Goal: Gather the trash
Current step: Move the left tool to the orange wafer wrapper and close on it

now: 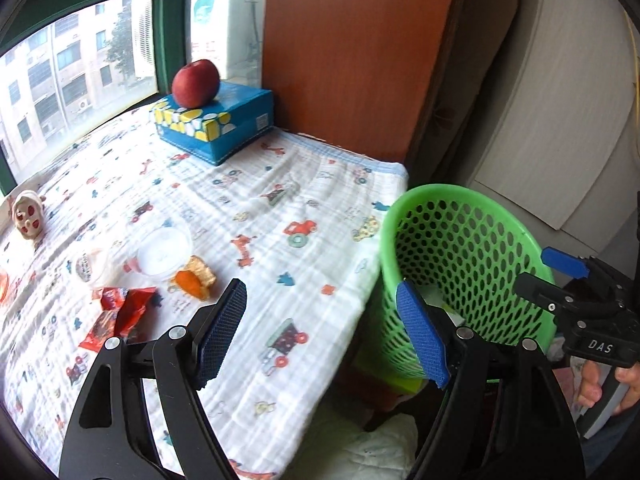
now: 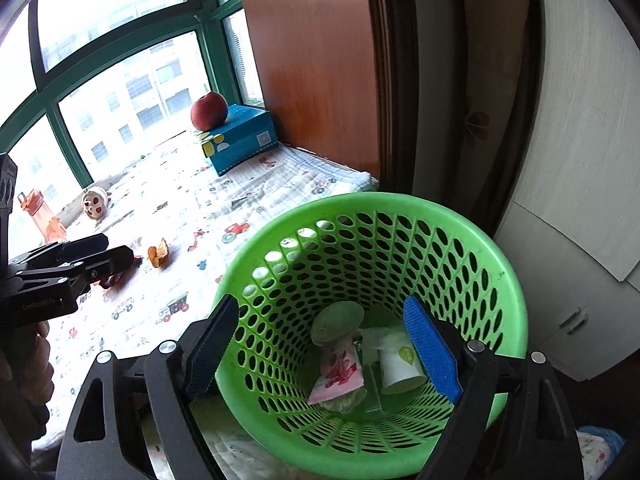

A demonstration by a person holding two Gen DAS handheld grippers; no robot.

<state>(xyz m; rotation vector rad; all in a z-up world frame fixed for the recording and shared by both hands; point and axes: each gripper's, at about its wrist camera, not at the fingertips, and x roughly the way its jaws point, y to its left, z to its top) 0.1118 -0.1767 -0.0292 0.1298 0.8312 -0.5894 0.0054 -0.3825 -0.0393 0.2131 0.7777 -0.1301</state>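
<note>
My left gripper (image 1: 322, 300) is open and holds nothing, hovering over the table's right edge beside the green mesh basket (image 1: 460, 264). To its left on the cloth lie a red wrapper (image 1: 120, 312), an orange peel scrap (image 1: 194, 280) and two clear plastic cups (image 1: 164, 250). My right gripper (image 2: 320, 312) stands open above the basket (image 2: 500, 280) with nothing between its pads. Inside the basket lie a pink wrapper (image 2: 338, 376), a white paper cup (image 2: 400, 368) and a round lid (image 2: 336, 320). Each view shows the other gripper: the right (image 1: 532, 268), the left (image 2: 118, 250).
A red apple (image 1: 196, 82) sits on a blue tissue box (image 1: 224, 128) at the table's far corner by the window. A small toy figure (image 1: 28, 216) and an orange bottle (image 2: 40, 212) stand at the far left. A wooden panel (image 1: 352, 48) rises behind the table.
</note>
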